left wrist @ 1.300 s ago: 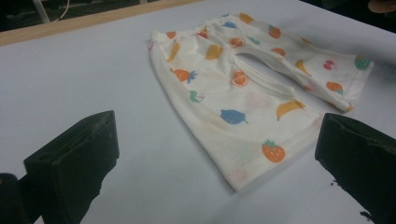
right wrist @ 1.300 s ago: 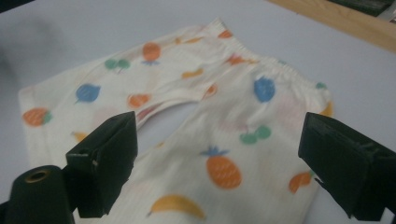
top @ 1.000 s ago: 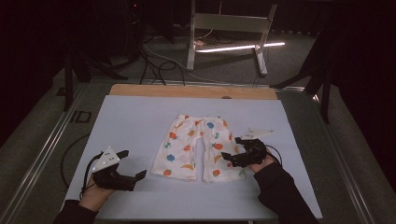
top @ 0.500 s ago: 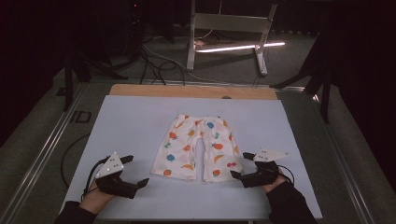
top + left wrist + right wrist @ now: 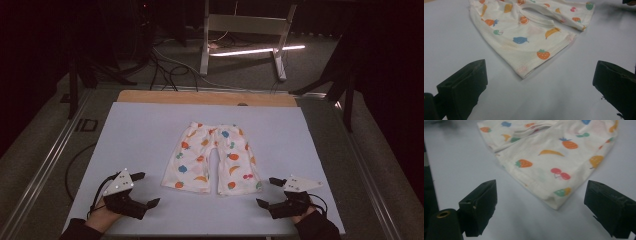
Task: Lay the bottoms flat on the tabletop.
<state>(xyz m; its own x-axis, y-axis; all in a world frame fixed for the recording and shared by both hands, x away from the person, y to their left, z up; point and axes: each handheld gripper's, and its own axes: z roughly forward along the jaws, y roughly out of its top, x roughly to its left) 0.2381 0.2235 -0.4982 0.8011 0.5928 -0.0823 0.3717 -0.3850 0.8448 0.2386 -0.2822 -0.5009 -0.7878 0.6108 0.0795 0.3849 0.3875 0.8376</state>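
The small white fruit-printed cotton trousers (image 5: 212, 159) lie flat and unfolded on the desk (image 5: 140, 135), both left tongs (image 5: 141, 190) and right tongs (image 5: 270, 192) gaping wide and empty near the leg hems, so folding looks wholly undone.

White table (image 5: 150, 135), fruit-print trousers (image 5: 212, 157) flat

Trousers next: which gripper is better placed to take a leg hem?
Right, narrowly. The right gripper sits open nearer its leg hem of the trousers; in the right gripper view that corner lies between the jaws. The left gripper is open too, slightly farther off.
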